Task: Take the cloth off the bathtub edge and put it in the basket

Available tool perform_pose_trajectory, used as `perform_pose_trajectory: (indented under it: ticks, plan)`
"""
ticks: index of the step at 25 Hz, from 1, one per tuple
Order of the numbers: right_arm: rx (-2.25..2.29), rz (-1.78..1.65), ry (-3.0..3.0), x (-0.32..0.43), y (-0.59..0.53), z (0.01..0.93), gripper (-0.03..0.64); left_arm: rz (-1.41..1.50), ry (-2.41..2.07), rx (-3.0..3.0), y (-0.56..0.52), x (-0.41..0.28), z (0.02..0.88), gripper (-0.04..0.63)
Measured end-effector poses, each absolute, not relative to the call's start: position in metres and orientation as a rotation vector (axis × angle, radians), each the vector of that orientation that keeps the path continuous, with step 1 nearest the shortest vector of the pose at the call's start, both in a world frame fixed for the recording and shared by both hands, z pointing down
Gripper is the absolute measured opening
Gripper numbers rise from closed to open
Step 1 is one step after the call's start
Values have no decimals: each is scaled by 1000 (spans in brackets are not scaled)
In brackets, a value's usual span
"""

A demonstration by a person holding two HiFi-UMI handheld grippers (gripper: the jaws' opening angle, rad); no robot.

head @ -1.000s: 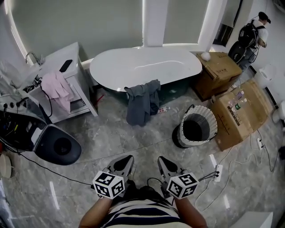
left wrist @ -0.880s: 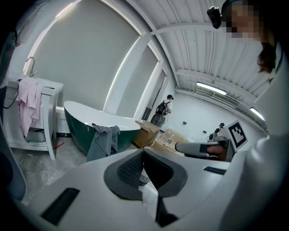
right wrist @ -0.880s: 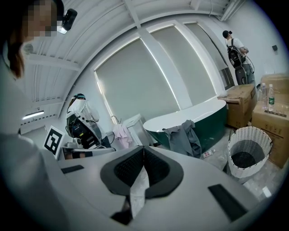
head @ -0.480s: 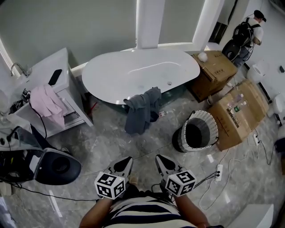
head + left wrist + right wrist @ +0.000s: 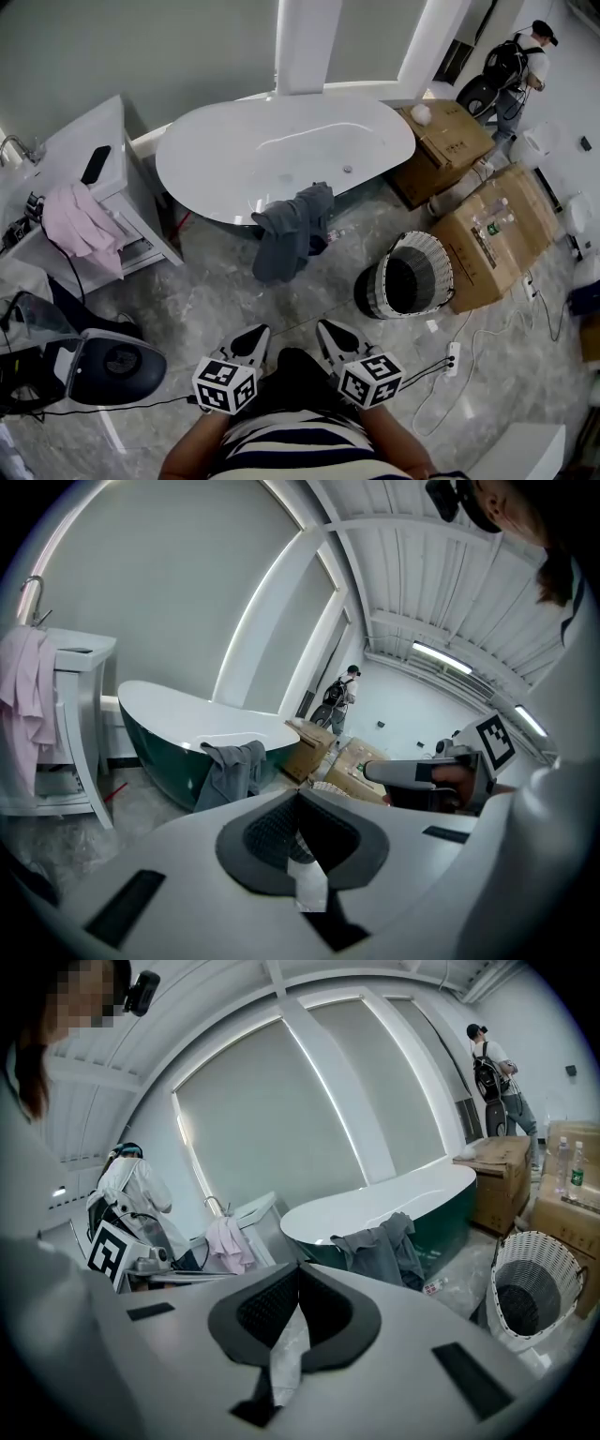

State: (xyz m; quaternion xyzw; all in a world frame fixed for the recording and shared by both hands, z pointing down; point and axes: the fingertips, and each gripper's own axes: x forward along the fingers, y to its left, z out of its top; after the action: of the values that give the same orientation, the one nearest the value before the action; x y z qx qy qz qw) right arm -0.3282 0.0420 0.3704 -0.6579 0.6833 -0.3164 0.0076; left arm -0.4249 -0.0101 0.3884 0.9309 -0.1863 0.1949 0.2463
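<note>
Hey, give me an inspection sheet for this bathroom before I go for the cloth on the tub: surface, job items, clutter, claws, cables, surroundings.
Surface: glossy grey marble floor.
Job's things: grey cloth draped over the near edge of the bathtub, hanging towards the floor; basket upright on the floor to its right, nothing seen inside.
Clutter: pink cloth hanging off the white cabinet; cardboard boxes beyond the basket.
Grippers: left claw and right claw both shut, empty, well short of the cloth.
Cables: power strip with white lead near the right claw; black cable at left.
Surroundings: person with a backpack at the far right; window blind behind the tub.
</note>
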Motion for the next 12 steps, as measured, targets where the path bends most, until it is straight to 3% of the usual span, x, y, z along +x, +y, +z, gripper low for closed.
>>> perform_pose_trajectory:
  ticks: [12]
  plan:
    - [-1975, -966, 2299, -247, -33, 386, 25, 552, -581, 2545, -78, -327, 392, 18]
